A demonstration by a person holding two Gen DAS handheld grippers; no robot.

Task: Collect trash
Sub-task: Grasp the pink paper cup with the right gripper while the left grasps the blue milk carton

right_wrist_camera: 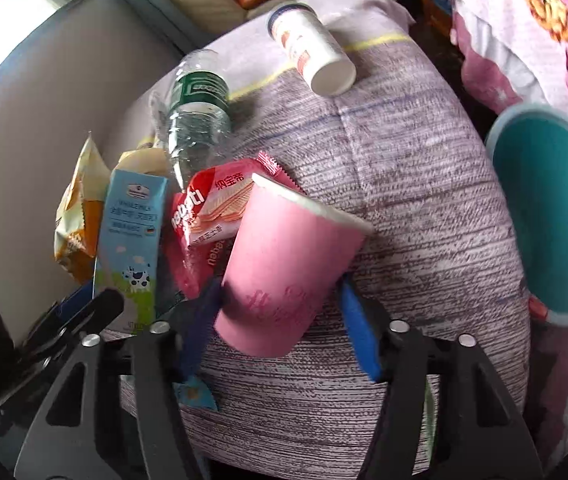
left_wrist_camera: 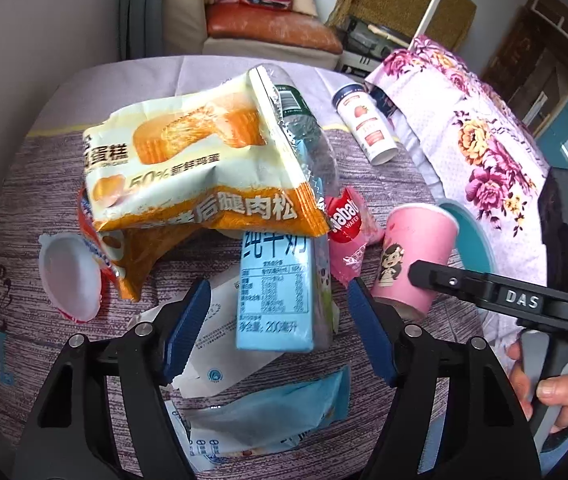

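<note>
Gripping a pink paper cup (right_wrist_camera: 284, 264) low in the frame's middle, right tongs (right_wrist_camera: 280, 320) pressed on its tilted sides, empty mouth pointing up-right. Spread apart around a blue milk carton (left_wrist_camera: 274, 292) marked "200", left tongs (left_wrist_camera: 276, 332) touching nothing. Lying above: orange cake wrapper (left_wrist_camera: 188, 160) reading "50%", red wafer pack (right_wrist_camera: 208, 216), clear bottle (right_wrist_camera: 198, 120). Sitting at right edge, teal bin (right_wrist_camera: 548, 216).
</note>
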